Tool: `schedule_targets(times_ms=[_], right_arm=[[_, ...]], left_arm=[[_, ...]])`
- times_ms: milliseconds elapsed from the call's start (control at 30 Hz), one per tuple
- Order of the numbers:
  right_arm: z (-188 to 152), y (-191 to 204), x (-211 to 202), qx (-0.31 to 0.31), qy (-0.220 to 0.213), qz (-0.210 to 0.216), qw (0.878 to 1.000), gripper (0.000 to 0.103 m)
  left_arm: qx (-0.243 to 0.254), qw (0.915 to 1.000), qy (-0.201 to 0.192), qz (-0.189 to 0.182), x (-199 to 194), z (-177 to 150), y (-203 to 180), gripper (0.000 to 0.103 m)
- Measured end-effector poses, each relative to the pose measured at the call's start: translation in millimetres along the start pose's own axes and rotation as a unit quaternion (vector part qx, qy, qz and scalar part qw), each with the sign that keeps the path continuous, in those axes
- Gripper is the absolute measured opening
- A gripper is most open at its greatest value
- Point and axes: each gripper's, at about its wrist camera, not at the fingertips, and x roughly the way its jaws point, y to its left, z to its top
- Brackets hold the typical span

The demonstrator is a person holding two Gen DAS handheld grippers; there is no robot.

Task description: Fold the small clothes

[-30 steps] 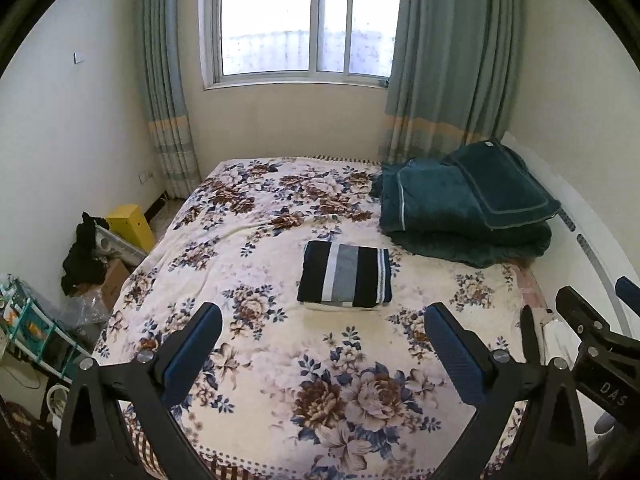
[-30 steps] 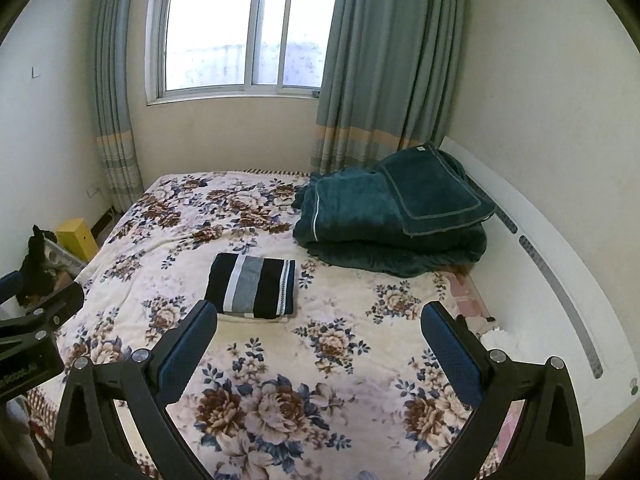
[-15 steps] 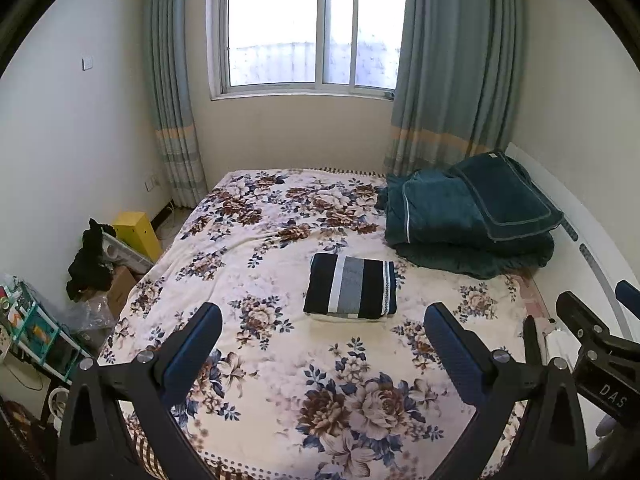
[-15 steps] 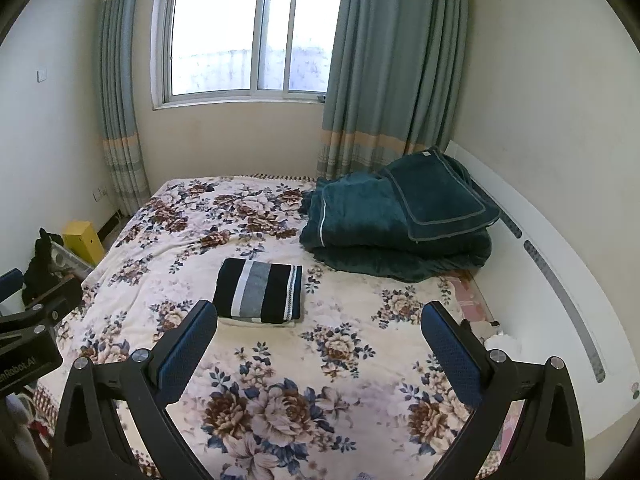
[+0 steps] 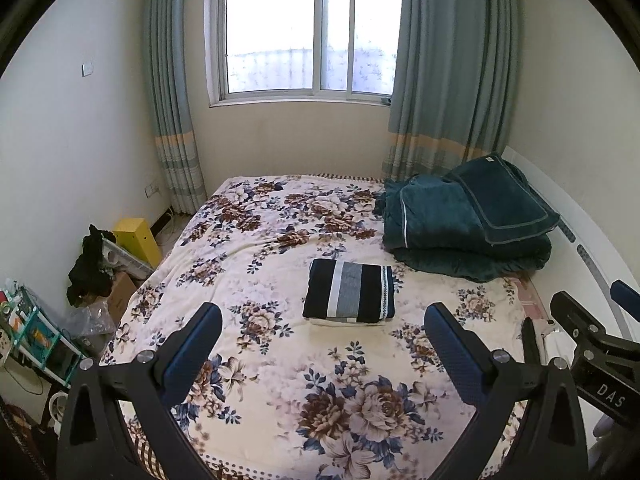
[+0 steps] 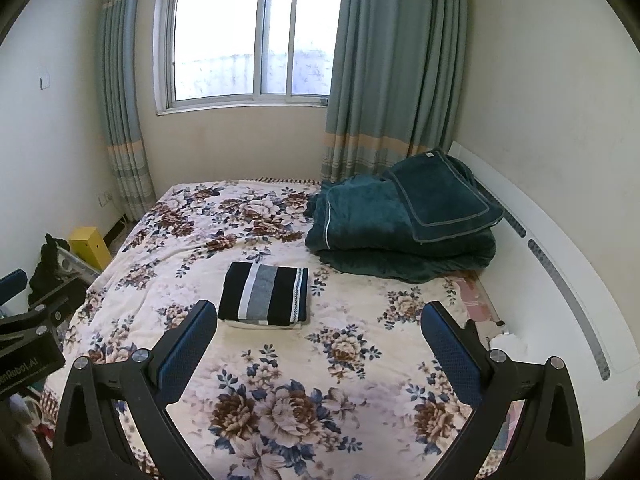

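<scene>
A folded garment with black, white and grey stripes (image 5: 349,297) lies flat in the middle of the floral bed (image 5: 256,240); it also shows in the right wrist view (image 6: 265,295). My left gripper (image 5: 322,336) is open and empty, held above the near part of the bed, well short of the garment. My right gripper (image 6: 320,336) is open and empty too, at a like height and distance. Each gripper's body shows at the edge of the other's view.
A folded dark green blanket (image 5: 468,220) lies at the bed's far right by the white headboard (image 6: 560,272). A yellow box (image 5: 138,240), black cloth and a small shelf (image 5: 36,332) stand on the floor to the left. A window and curtains are behind.
Both grippers have pulled back and tilted up from the bed, so the garment sits farther off and lower in both views. The garment has not moved.
</scene>
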Motion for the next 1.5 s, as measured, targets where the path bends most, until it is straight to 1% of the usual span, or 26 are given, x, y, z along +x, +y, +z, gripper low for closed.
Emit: schedule_targets(times_ms=[400, 1500], right_arm=[[4, 1, 1, 0.000, 0.000, 0.004, 1.000, 0.103], [-10, 6, -13, 0.010, -0.001, 0.001, 1.000, 0.103]], left_arm=[[0.003, 1.0000, -0.008, -0.003, -8, 3, 1, 0.103], [0.010, 0.9996, -0.027, -0.002, -14, 9, 11, 0.103]])
